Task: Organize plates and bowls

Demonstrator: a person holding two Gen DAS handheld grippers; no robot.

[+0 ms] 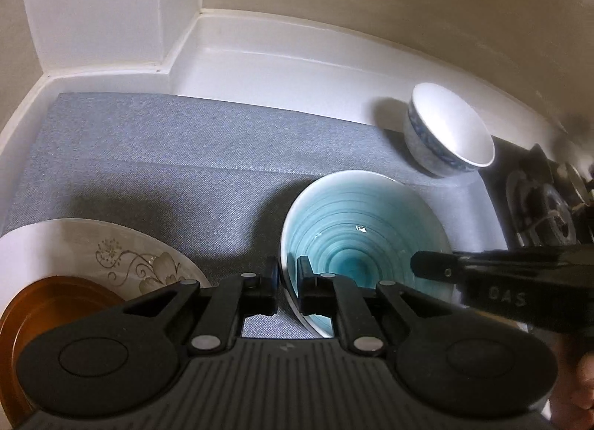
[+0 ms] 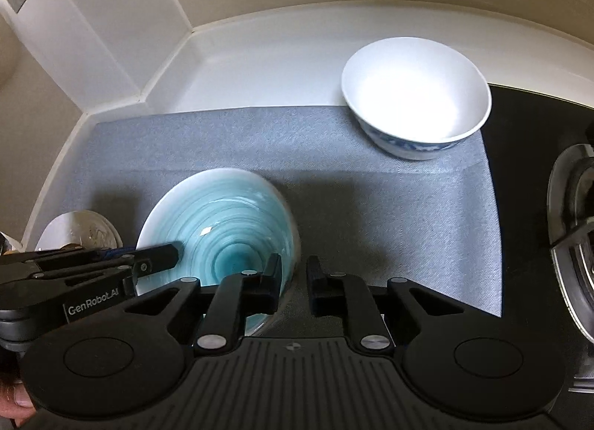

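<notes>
A shallow teal bowl (image 1: 364, 229) with ring glaze sits on the grey mat (image 1: 167, 155). My left gripper (image 1: 288, 278) is shut on its left rim, one finger inside and one outside. Across the bowl, one of the right gripper's fingers (image 1: 430, 266) reaches in over the far rim. In the right wrist view the teal bowl (image 2: 222, 222) looks slightly blurred. My right gripper (image 2: 293, 274) straddles its right rim, closed on the wall. The left gripper's finger (image 2: 159, 257) lies on the opposite rim. A white bowl (image 2: 412, 96) with a blue pattern stands at the mat's back right corner.
A floral plate (image 1: 122, 255) with a brown dish (image 1: 55, 304) on it lies left of the teal bowl. The white counter (image 1: 278, 59) has a raised back edge and a wall corner. A black stove top with a burner (image 2: 571, 226) borders the mat (image 2: 371, 207) on the right.
</notes>
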